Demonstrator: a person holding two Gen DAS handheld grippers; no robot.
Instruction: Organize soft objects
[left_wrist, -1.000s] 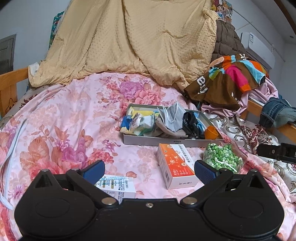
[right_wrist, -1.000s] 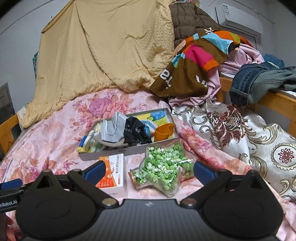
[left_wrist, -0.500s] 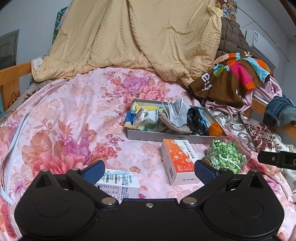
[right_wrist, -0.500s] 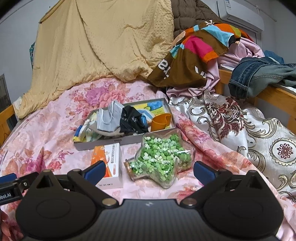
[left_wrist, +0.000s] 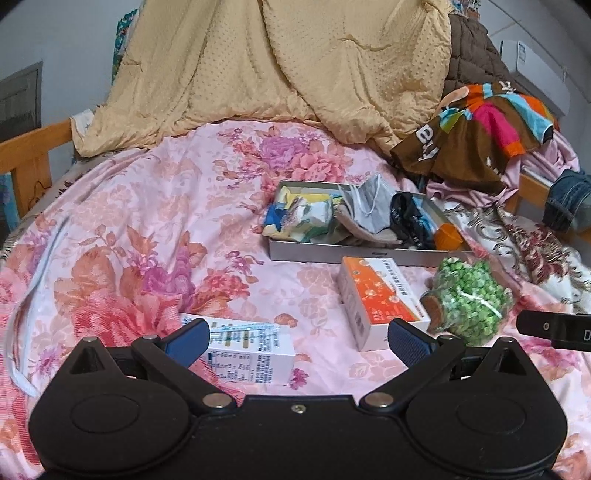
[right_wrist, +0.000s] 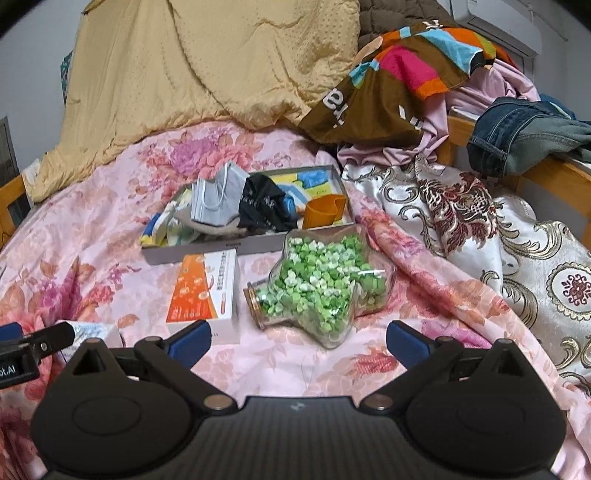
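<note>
- So over that last second both my claws had dropped lower and crept forward over the bed (left_wrist: 147, 206), and everything in front just got bigger in both views.
- The white printed box (left_wrist: 247, 347) had slid much more into sight by my left claw (left_wrist: 297, 338); its near-left corner sat tucked behind the left blue pad.
- Nothing on the bed had actually shifted though, so the sorting hadn't really moved on. I'd call this the approach, not a pick.
- Left claw was spread wide and empty, held low and level, pointing at the grey tray (left_wrist: 332, 254).
- Right claw (right_wrist: 297, 338) was the same deal: wide open, nothing in it, hovering just short of the star-shaped jar of green bits (right_wrist: 321, 284).
- The soft stuff was already mostly in the tray: a grey face mask (right_wrist: 218, 199), a black cloth thing (right_wrist: 262, 206) and some yellow-blue packets (left_wrist: 299, 218), with an orange cup (right_wrist: 325, 214) at the right end.
- The orange box (right_wrist: 203, 291) lay just in front of the tray, right beside the jar.
- Each claw could see the other's tip poking in at the frame edge, so they were side by side, a bit apart.
</note>
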